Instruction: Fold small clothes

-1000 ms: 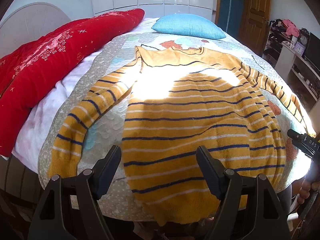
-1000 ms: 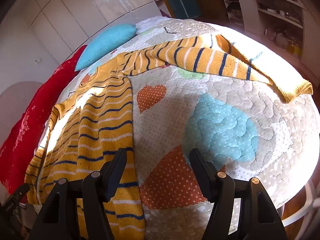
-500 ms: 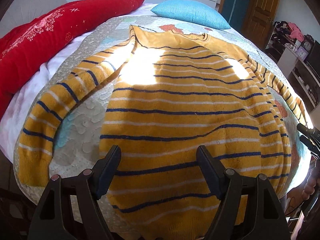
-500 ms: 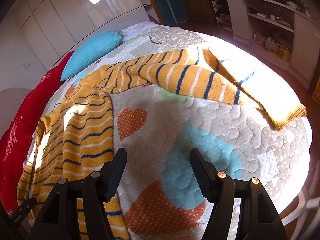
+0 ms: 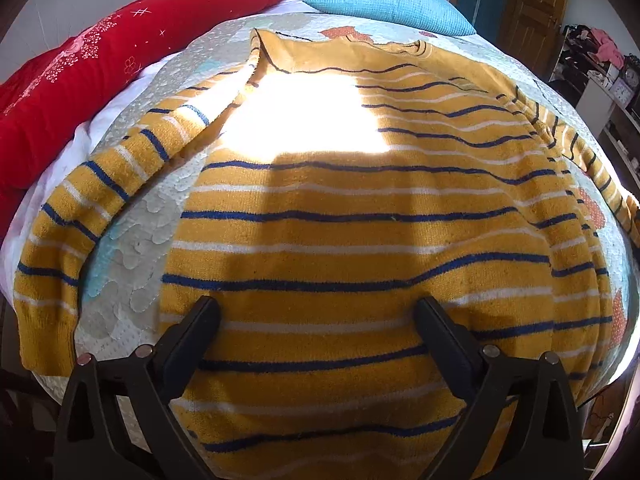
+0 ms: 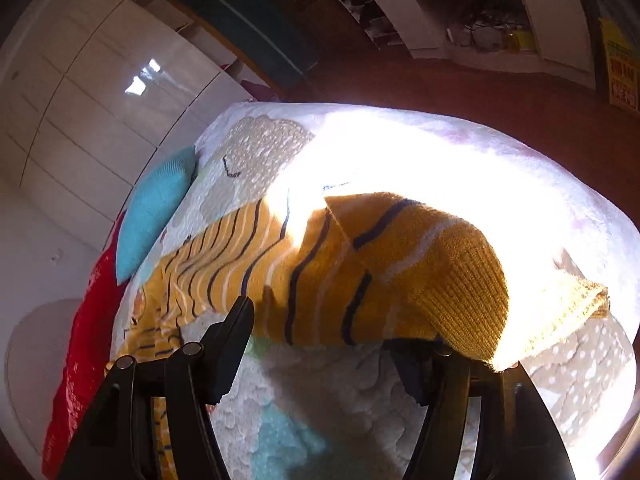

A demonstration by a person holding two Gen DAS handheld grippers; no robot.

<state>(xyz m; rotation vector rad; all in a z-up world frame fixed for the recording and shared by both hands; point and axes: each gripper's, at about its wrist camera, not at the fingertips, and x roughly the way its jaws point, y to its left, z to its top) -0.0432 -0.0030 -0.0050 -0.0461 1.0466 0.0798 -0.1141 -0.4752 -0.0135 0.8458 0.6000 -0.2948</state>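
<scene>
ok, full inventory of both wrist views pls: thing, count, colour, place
sweater: 1, mustard yellow with navy and white stripes, spread flat on the quilt, collar at the far end
sleeve cuff: 1, mustard ribbed, draped over the right gripper's right finger
quilt: 1, pale with blue and orange patches, covers the bed
pillow: 1, turquoise, head of the bed
red bedding: 1, red with white pattern, along the bed's left side
wardrobe: 1, glossy white, behind the bed
door: 1, brown wood, far right
shelves: white, cluttered, far wall
left gripper: black, over the sweater's hem end, jaws opening, nothing between them
right gripper: black, at the sleeve, jaws closing
</scene>
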